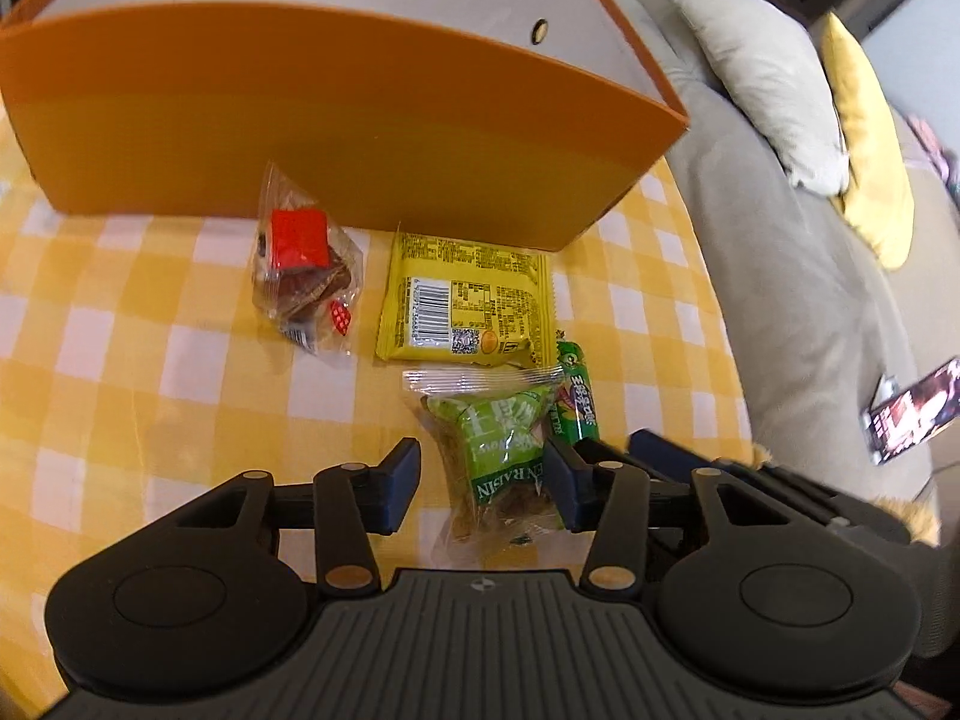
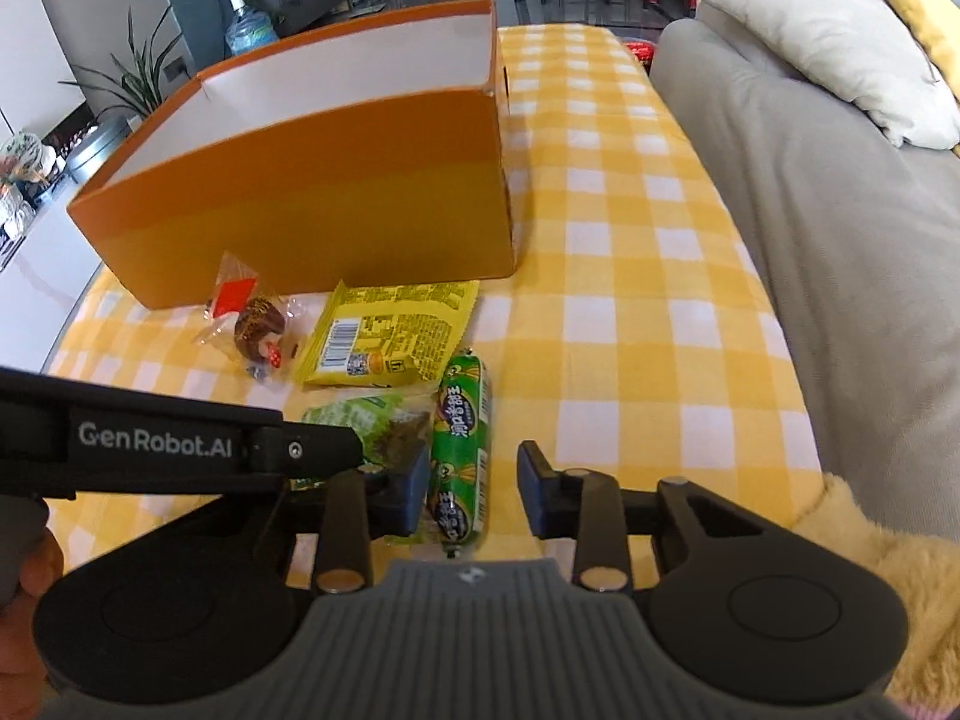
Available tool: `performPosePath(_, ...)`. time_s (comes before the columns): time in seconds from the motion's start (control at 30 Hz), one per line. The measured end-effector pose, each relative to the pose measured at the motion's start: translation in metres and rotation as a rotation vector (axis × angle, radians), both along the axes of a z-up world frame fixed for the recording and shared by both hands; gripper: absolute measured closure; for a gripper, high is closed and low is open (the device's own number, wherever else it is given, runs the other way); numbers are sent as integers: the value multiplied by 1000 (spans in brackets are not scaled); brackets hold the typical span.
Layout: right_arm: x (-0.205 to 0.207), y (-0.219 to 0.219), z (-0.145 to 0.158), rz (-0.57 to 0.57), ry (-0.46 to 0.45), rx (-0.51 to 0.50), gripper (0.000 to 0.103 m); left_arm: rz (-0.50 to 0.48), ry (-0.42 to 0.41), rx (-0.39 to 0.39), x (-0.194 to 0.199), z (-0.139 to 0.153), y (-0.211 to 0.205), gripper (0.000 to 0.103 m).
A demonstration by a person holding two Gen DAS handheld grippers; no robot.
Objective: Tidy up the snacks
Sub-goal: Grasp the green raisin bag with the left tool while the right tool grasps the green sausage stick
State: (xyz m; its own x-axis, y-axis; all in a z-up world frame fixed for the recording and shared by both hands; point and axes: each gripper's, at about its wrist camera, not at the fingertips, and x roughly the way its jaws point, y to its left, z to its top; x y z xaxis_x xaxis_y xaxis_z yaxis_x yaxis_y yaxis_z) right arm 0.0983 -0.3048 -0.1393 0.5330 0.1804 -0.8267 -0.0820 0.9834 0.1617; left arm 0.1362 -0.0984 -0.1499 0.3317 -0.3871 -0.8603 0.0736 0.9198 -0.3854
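An orange box [image 1: 336, 114] with a white inside stands on the checked cloth; it also shows in the right wrist view [image 2: 336, 204]. In front of it lie a clear pack with a red label [image 1: 306, 276], a yellow packet [image 1: 465, 306], a green raisin pack [image 1: 504, 456] and a green sausage stick [image 1: 576, 396]. My left gripper [image 1: 483, 489] is open, its fingers either side of the raisin pack. My right gripper [image 2: 474, 495] is open around the sausage stick [image 2: 465, 450]. The raisin pack [image 2: 372, 420] is partly hidden by the left gripper's arm.
The yellow-and-white checked tablecloth [image 2: 630, 300] covers the table. A grey sofa [image 2: 810, 210] with white and yellow cushions runs along the right edge. A phone [image 1: 912, 414] lies on the sofa. Plants and a water bottle stand beyond the table.
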Motion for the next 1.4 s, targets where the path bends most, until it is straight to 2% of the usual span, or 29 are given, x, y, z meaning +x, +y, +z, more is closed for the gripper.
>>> performPosePath(0.23,9,3,-12,26,23,12,79,5,25,-9,7,-4,-2,49)
performPosePath(0.37,10,1,-15,18,34,25,80,-4,38,-18,9,-7,-3,55)
performPosePath(0.57,12,1,-19,16,49,27,80,-1,62,-23,13,-12,-3,53)
performPosePath(0.67,12,0,-20,10,52,34,80,-2,57,-4,14,-14,-6,44)
performPosePath(0.9,12,0,-20,10,55,22,81,-47,38,76,15,-12,-22,43)
performPosePath(0.97,11,0,-19,9,56,23,81,-61,36,107,16,-12,-28,46)
performPosePath(1.07,12,-1,-19,7,58,23,82,-67,37,89,15,-11,-29,57)
performPosePath(1.23,11,-2,-20,5,61,31,82,-63,44,78,15,-10,-26,64)
performPosePath(1.4,8,1,-20,26,65,19,83,-56,32,101,9,-5,-18,66)
